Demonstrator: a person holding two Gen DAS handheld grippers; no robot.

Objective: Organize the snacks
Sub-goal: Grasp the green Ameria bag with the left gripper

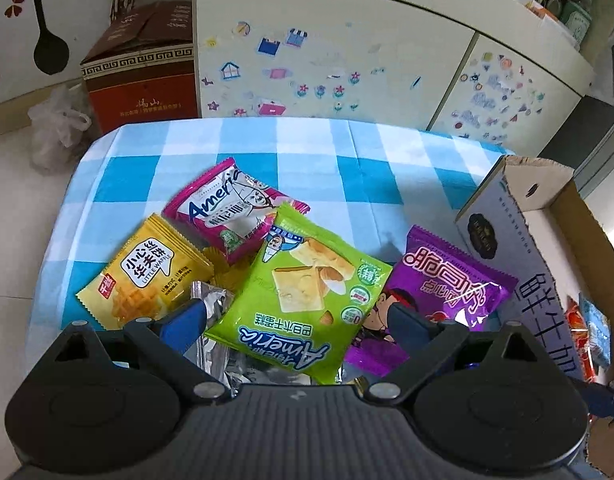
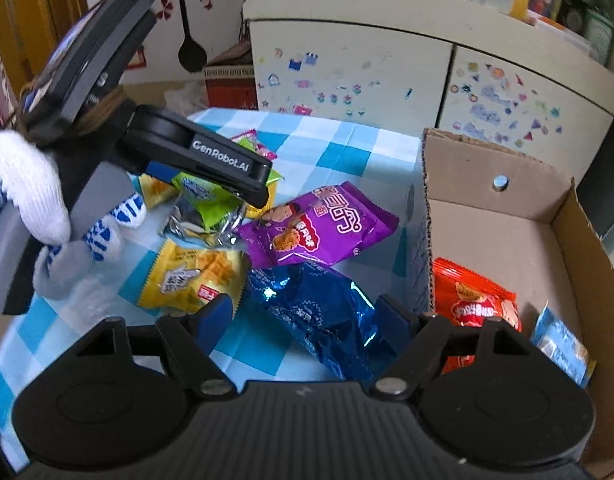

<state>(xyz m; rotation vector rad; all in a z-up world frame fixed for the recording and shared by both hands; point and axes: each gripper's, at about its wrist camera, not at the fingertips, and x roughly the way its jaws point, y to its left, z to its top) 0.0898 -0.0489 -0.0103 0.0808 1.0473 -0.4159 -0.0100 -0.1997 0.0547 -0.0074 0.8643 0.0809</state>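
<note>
A table draped in a blue-and-white checked cloth point(image 1: 347, 160) is seen from both wrist cameras, and the snacks are scattered over it beside a cardboard box point(image 2: 507, 216), which serves as the landmark here. Farthest from the box, at the left of the left wrist view, a yellow waffle packet point(image 1: 143, 276) is laid flat, with a pink-edged packet point(image 1: 227, 212) just behind it. Nearer the box a green cracker packet point(image 1: 303, 300) is lying partly over a silver wrapper point(image 1: 211, 300), and a purple packet point(image 1: 443, 280) is found just beside the box's near wall. The left gripper point(image 1: 295, 316) is held tilted down over the green packet with its jaws spread wide; the blue pads stand either side of the packet and are not pressed on it. In the right wrist view a gloved hand point(image 2: 47, 208) is seen on that gripper's handle, well to the left of the box. The right gripper point(image 2: 307, 320) is likewise released, its jaws standing apart around a crumpled blue foil packet point(image 2: 319, 312) that rests on the cloth just left of the box wall; no squeeze on it is visible. Inside the box an orange-red packet point(image 2: 475, 300) and a light blue packet point(image 2: 563, 348) are already placed on its floor.
</note>
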